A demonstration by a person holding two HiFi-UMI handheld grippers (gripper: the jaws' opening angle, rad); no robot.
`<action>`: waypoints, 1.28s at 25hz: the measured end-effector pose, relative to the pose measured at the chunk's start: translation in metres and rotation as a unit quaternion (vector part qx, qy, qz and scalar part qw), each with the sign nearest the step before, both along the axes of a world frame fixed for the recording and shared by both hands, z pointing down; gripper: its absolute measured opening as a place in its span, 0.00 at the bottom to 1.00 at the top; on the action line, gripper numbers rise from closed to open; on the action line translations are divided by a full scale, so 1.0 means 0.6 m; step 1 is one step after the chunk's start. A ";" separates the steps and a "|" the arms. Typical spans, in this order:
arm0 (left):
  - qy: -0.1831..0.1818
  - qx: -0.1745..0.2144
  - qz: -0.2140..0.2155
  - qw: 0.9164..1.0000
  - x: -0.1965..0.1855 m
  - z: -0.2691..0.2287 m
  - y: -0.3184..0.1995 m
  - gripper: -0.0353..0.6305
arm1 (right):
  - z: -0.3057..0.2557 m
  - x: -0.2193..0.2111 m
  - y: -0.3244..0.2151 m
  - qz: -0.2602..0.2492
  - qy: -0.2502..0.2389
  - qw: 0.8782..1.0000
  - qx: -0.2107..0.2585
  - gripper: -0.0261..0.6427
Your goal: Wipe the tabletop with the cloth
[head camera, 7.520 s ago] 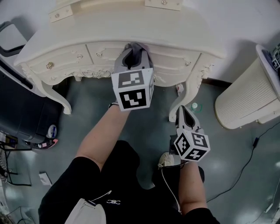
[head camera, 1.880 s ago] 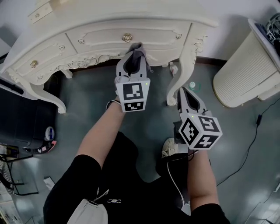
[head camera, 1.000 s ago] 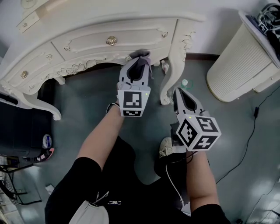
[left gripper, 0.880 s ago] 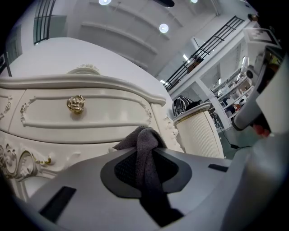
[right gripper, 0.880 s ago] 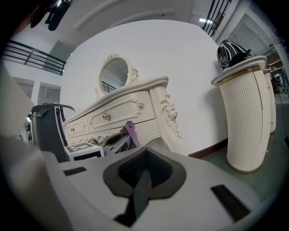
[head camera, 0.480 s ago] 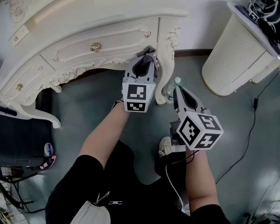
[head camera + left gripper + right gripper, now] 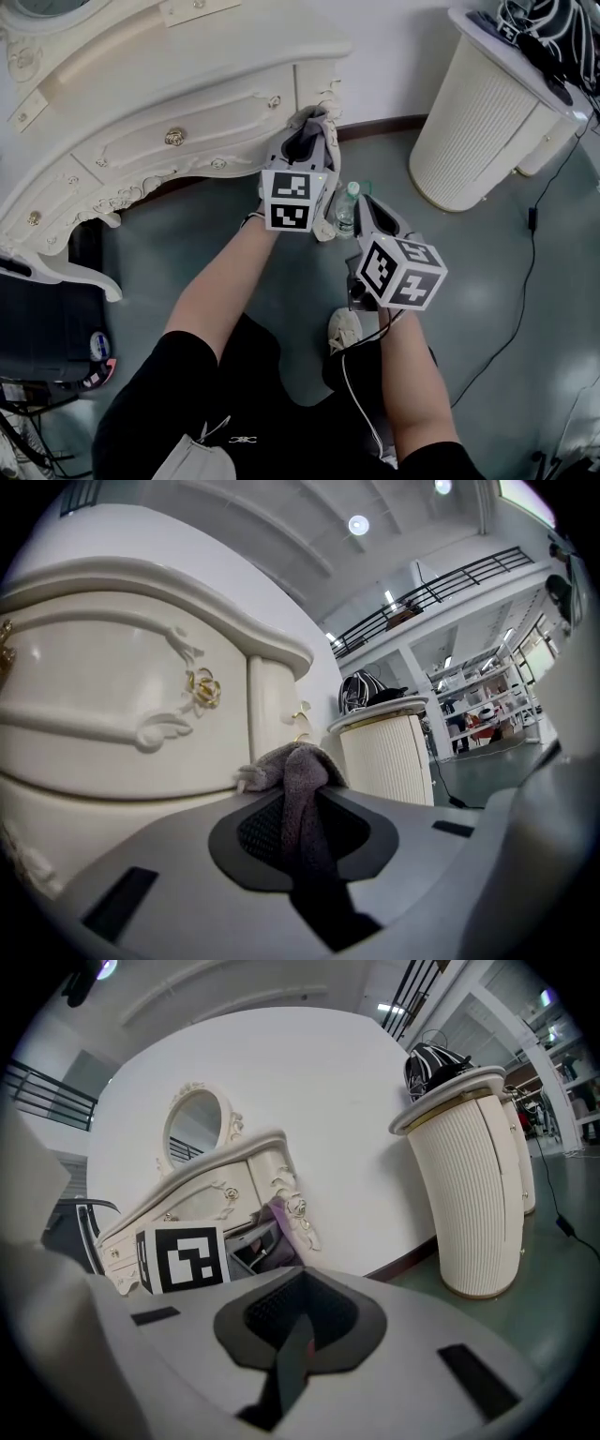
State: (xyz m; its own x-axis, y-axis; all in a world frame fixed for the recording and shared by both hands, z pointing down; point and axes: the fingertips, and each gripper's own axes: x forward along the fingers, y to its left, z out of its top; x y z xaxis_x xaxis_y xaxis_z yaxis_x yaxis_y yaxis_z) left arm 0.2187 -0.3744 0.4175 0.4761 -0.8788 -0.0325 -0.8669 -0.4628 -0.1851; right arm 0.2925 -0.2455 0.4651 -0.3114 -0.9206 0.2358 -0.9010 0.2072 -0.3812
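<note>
Grey cloth (image 7: 322, 115) reaches the right corner of the cream carved worktop (image 7: 187, 75)
Left tongs (image 7: 310, 128), clenched on it, came from the middle drawer (image 7: 178, 141); right tongs (image 7: 365, 202) clenched empty; pass likely ending

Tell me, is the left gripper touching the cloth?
Touching. The left gripper view shows the cloth pinched between the closed jaws of the left gripper.

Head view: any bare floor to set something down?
Yes: floor between the ribbed bin and right arm, bar one cable; floor between table front and left arm. Crowded around the bottle by the table leg.
</note>
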 end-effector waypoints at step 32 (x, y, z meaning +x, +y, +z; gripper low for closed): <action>-0.063 -0.042 0.056 0.996 0.046 0.030 -0.006 0.15 | -0.024 -0.015 0.006 -0.015 -0.014 1.000 0.016 0.04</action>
State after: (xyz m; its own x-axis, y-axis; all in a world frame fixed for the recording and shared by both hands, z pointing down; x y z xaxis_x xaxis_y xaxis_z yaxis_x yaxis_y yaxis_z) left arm 0.2465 -0.3783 0.4352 0.5671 -0.8170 0.1046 -0.7811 -0.5737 -0.2465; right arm 0.2833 -0.2420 0.4507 -0.3442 -0.9179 0.1974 -0.8838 0.2459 -0.3981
